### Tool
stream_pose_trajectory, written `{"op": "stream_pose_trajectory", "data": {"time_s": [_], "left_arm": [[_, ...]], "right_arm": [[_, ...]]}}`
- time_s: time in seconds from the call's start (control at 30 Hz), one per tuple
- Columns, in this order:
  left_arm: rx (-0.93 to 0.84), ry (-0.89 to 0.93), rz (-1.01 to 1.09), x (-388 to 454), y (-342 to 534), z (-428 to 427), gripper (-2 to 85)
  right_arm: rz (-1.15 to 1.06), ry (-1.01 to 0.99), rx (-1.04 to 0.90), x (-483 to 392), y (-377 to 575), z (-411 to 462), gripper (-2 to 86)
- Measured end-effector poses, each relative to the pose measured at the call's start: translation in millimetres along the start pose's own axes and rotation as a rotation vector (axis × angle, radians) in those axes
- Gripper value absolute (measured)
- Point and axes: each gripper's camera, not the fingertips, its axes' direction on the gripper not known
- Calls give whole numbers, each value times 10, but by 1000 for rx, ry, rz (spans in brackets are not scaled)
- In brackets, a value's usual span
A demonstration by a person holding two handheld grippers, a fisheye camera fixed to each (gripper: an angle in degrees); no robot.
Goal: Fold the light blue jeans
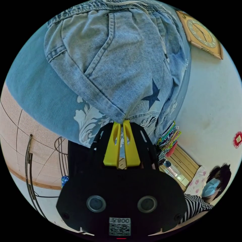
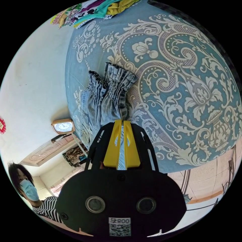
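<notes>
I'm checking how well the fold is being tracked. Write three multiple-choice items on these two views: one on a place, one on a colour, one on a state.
1. Where do the jeans lie?
A. on a patterned blue bedspread
B. on a bare wooden floor
C. on a chair

2. What colour is the star on the denim?
A. red
B. dark blue
C. white

3. How does the left gripper stand?
A. wide open, clear of cloth
B. shut on the jeans
C. shut on a clock

Answers: 1 A, the cuffed legs rest on the bedspread with pale scrollwork. 2 B, the star is darker than the faded denim. 3 B, both yellow jaws pinch a fold of the denim.
</notes>
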Motion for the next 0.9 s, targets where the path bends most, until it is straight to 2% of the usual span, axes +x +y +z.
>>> {"op": "stream_pose_trajectory", "data": {"time_s": [0.3,0.57,0.9], "left_arm": [[-38,-36,44,40,230,-303,20],[-134,-158,87,98,427,-659,19],[-180,-205,25,57,559,-513,23]], "right_arm": [[-13,25,-38,145,322,-310,5],[71,99,-90,551,719,-556,4],[158,119,-107,864,883,-596,4]]}}
